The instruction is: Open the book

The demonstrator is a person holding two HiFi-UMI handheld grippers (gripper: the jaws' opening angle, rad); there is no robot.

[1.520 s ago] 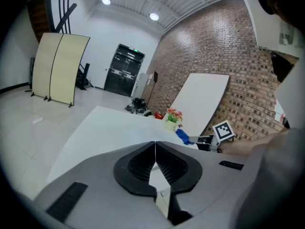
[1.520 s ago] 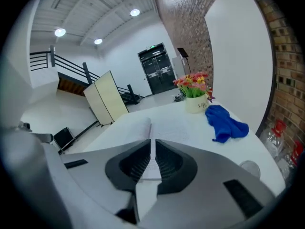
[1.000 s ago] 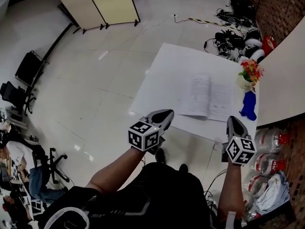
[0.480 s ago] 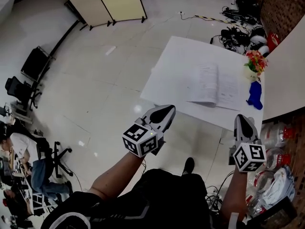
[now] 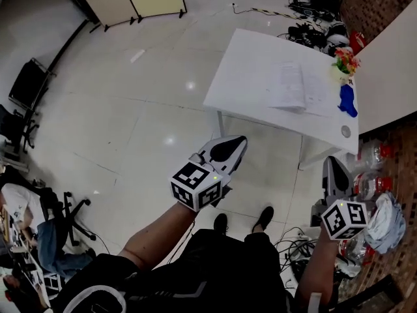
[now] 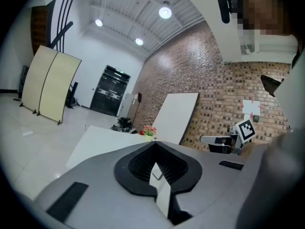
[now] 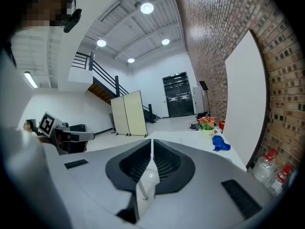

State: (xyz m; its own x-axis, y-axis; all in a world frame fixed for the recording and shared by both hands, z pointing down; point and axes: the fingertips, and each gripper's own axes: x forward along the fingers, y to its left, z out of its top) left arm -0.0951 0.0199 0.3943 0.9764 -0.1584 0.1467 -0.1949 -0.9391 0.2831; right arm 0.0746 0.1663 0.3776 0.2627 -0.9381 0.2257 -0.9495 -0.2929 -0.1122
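Book [image 5: 296, 87] on table [image 5: 251, 70], print illegible

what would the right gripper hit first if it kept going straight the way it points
Most likely the table, at its near end; nothing shows between it and the right gripper. Depth is unclear.

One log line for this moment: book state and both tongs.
book: open, flat on white table | left tongs: shut, empty, over floor short of table | right tongs: shut, empty, short of table
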